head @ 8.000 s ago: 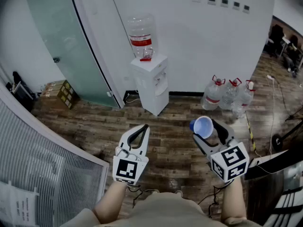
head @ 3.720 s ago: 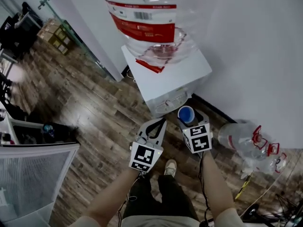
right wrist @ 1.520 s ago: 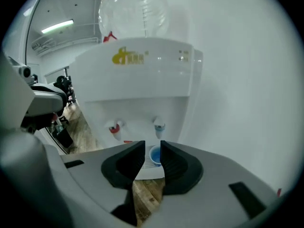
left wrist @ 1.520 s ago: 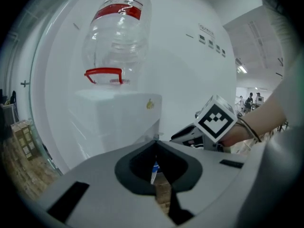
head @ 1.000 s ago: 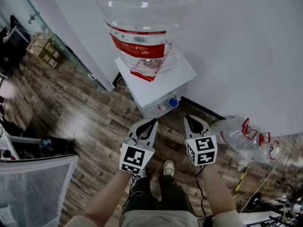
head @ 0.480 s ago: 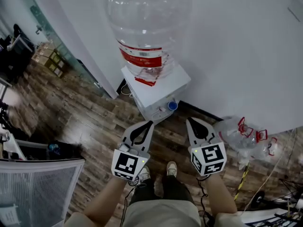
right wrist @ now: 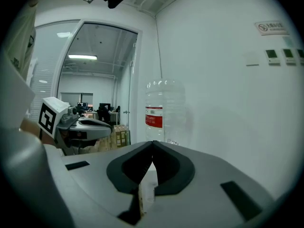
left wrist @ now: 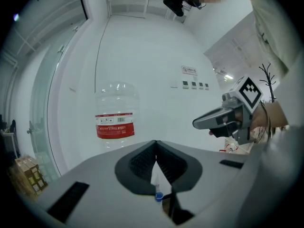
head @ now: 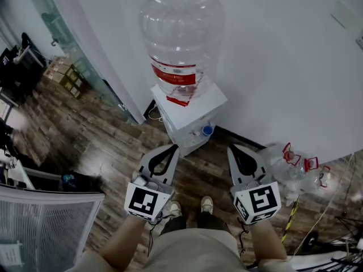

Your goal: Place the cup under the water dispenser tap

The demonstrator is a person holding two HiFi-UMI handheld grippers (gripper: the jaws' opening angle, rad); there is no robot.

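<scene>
Cardboard boxes point(head: 63, 77) are stacked at the far left, beside a glass partition point(head: 76, 50). Two grippers are counted, each bearing one marker cube.

The left gripper point(head: 173, 147) is held over the wooden floor point(head: 108, 143). Its jaws are pressed together and nothing is held between them.

One dispenser point(head: 195, 105) is seen next, set against the white wall, and only floor boards lie between it and the gripper tips. One large clear bottle point(head: 180, 38) is seated upside down on its top. One blue cup point(head: 208, 130) is set in the dispenser's front recess, well apart from both grippers. In the left gripper view the cup is glimpsed as a blue spot through the slit below the closed jaws.

The right gripper point(head: 231, 148) is held just beside the left one, and it too is closed and empty. To its right, at least two spare bottles point(head: 292, 163) with red handles are grouped on the floor by the wall.

A red label point(left wrist: 115, 126) with a barcode is wrapped round the large bottle, but its print is too small to be read. A wall sign point(left wrist: 189, 70) with red print is also illegible. Four small plates point(left wrist: 192, 84) are fixed in a row under it.
</scene>
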